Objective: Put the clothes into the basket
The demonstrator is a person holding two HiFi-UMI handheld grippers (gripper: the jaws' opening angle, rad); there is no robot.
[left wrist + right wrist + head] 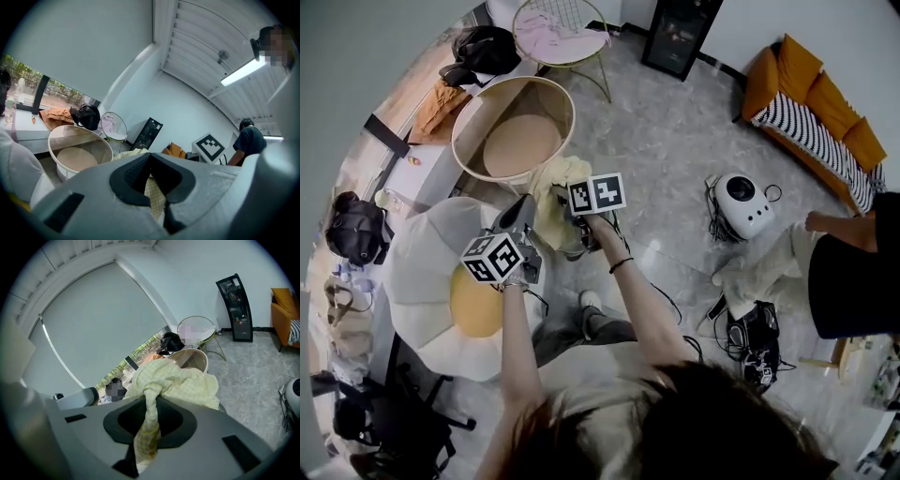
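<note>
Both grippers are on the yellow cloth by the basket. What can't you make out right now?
- Yellow checked garment: bunched in every view, so its type is unclear.
- Right gripper fingers: head view, hidden under its marker cube and the cloth.
- Basket near rim: head view, covered by the garment.
- Dark items at the left edge: head view, too small to name.

One yellow garment (551,202), one basket (499,101), two grippers (525,214) (572,217), one orange sofa (811,94)
</note>
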